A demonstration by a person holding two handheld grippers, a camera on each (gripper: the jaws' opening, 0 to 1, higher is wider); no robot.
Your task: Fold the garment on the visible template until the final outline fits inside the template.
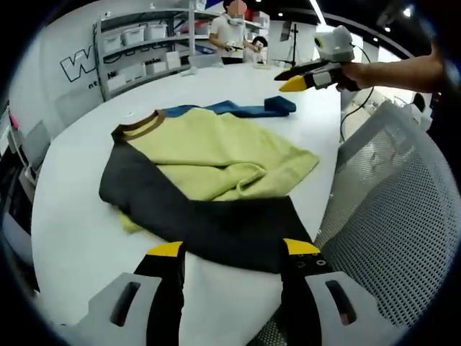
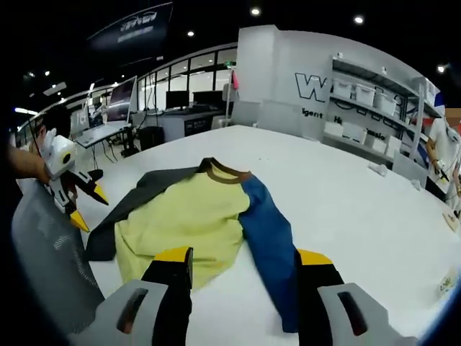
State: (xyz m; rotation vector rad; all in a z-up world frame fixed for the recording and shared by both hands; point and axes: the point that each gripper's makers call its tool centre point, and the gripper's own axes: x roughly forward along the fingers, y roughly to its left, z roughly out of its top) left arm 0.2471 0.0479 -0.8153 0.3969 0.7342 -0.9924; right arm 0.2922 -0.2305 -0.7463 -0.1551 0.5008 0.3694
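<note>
Two tongs are up and neither holds cloth, as I read it from my end.

From the left gripper view, my left tongs (image 1: 234, 249) stand spread, their yellow tips just at the near dark edge of the garment. The yellow-bodied shirt with one charcoal sleeve, one blue sleeve and a brown collar (image 1: 216, 155) lies flat on the round white surface (image 1: 79, 216), straight ahead of these tongs. Its charcoal sleeve runs as a long band crosswise in front of the tips, from the collar down toward the grey mesh chair back (image 1: 396, 216). The yellow body is rumpled, with one flap already turned over; the blue sleeve is on the far side. My right tongs (image 1: 299, 81) hover well beyond the shirt, above the far edge of the surface; whether their tips are apart I cannot tell.

From the right gripper view, the right tongs (image 2: 245, 258) are spread and held above the surface, the shirt's hem and blue sleeve ahead of them. The left tongs (image 2: 85, 205) hang by the charcoal sleeve, plainly nearer that side. I see no template outline in either view.
</note>
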